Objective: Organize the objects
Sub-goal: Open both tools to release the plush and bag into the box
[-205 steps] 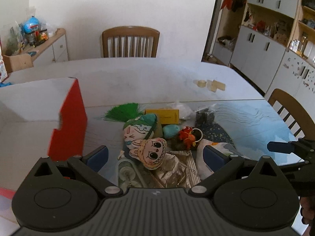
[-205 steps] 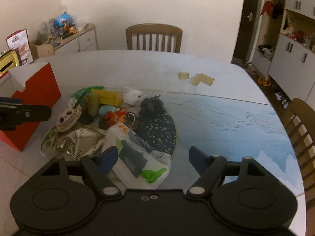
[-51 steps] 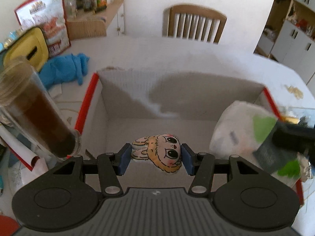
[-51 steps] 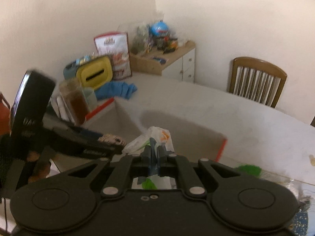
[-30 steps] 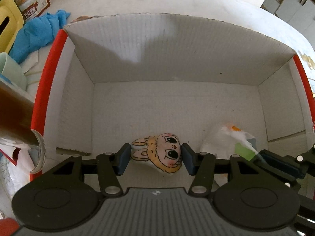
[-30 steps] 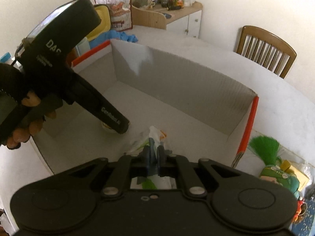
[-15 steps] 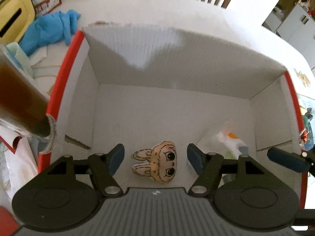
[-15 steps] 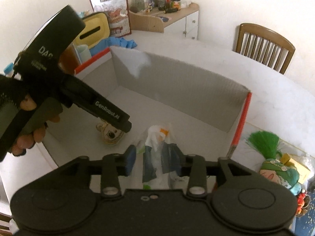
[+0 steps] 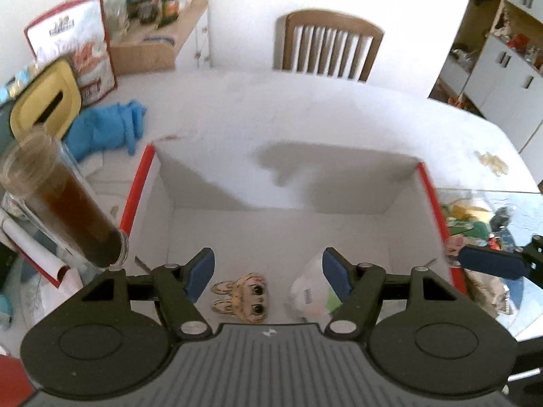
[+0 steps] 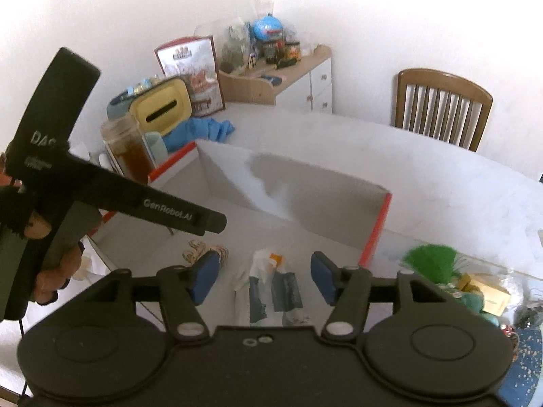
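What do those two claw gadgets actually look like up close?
Each claw is matte black plastic: two round discs at the base, angled link arms with silver pivot screws, and two fingers tipped with blue pads. The left claw has a ribbed grey body; white lettering on its side reads "GenRobot.AI". The right claw matches it.

Bright, washed-out daylight; soft shadow on box (image 9: 305,183) inner wall; fisheye-bent edges; slight motion blur throughout.
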